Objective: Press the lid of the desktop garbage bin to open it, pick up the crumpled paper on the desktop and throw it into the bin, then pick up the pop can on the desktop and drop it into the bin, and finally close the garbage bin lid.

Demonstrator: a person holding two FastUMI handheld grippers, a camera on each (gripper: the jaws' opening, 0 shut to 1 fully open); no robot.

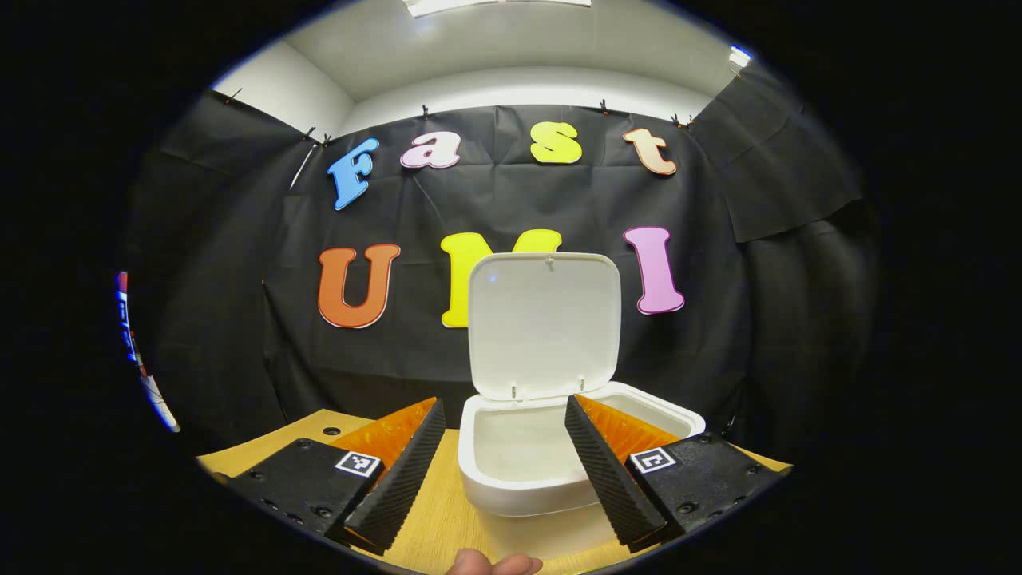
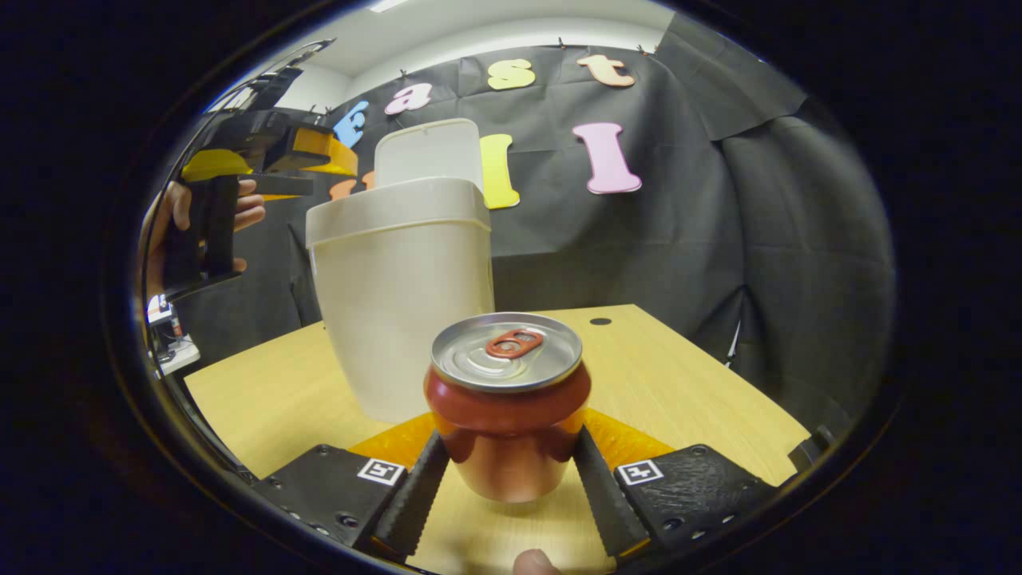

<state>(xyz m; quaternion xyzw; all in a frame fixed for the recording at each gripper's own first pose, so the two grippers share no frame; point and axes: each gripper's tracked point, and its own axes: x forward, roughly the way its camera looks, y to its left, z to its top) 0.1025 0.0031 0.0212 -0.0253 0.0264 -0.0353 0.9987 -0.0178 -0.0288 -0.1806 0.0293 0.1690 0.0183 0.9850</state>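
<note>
In the right gripper view, the right gripper [image 2: 509, 479] sits low at the bottom of the frame, and its two fingers hug the sides of the pop can [image 2: 509, 403]. The can stands straight up on the wooden table [image 2: 679, 383], in the lower middle of the frame. The fingers look like they touch the can on both sides, but the view is curved, so a tiny gap could hide there. Just behind the can, a bit to the left, is the white garbage bin [image 2: 403, 295] with its lid [image 2: 429, 152] tipped up. At the upper left, a hand [image 2: 172, 231] holds the left gripper [image 2: 319, 156] up high beside the top of the bin. In the left gripper view, that gripper's fingers are spread wide with nothing between them, and they frame the open bin mouth at the bottom middle. The lid stands up at the back of the bin. Bare table lies to the right of the can.
</note>
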